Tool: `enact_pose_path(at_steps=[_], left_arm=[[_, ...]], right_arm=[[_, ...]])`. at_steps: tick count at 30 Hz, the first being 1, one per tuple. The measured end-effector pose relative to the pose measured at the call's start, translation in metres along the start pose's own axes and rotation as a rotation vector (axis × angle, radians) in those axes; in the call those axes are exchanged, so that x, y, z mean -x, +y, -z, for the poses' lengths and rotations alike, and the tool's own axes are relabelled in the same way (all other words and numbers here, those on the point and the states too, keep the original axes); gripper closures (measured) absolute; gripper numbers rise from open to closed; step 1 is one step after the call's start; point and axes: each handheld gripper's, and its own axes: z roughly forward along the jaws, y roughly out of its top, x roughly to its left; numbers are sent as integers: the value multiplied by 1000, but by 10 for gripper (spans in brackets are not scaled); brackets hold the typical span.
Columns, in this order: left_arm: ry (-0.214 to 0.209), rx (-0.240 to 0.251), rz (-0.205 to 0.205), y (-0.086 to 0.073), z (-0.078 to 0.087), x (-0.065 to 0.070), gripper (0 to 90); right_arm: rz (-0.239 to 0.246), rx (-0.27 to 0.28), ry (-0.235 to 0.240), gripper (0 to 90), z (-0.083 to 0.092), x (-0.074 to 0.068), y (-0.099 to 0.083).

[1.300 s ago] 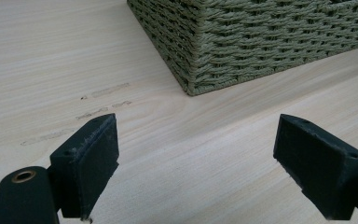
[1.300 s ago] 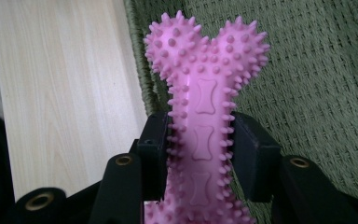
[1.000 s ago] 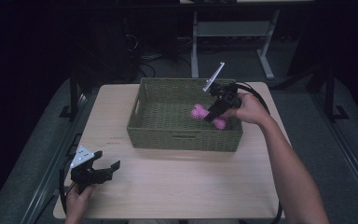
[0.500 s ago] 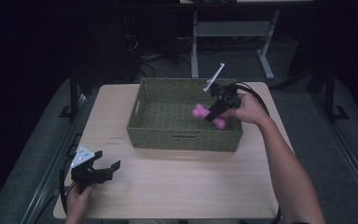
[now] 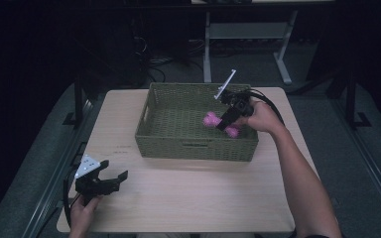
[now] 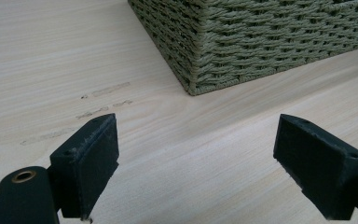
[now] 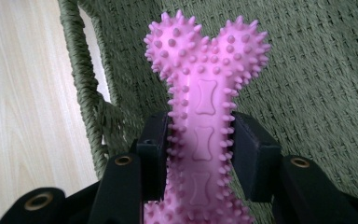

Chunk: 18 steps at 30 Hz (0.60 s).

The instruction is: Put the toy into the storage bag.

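A: Right tool [image 7: 200, 154] clamps the pink spiked bone toy [image 7: 205, 107] inside the green woven basket [image 5: 178, 144], at its right end.

B: Left tool [image 6: 196, 158] gapes wide, nothing between, low over the surface [image 5: 188, 198].

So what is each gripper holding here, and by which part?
The right gripper is shut on the pink spiky bone toy, clamped across its narrow shaft, over the green basket. The left gripper is open and holds nothing.
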Motion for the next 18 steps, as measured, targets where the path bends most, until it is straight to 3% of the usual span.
enact_pose_path(at_steps=[18], left_arm=[[0,2,-3,0,0,1,134]], right_arm=[[-27,-20,4,578,-19,4,-5]])
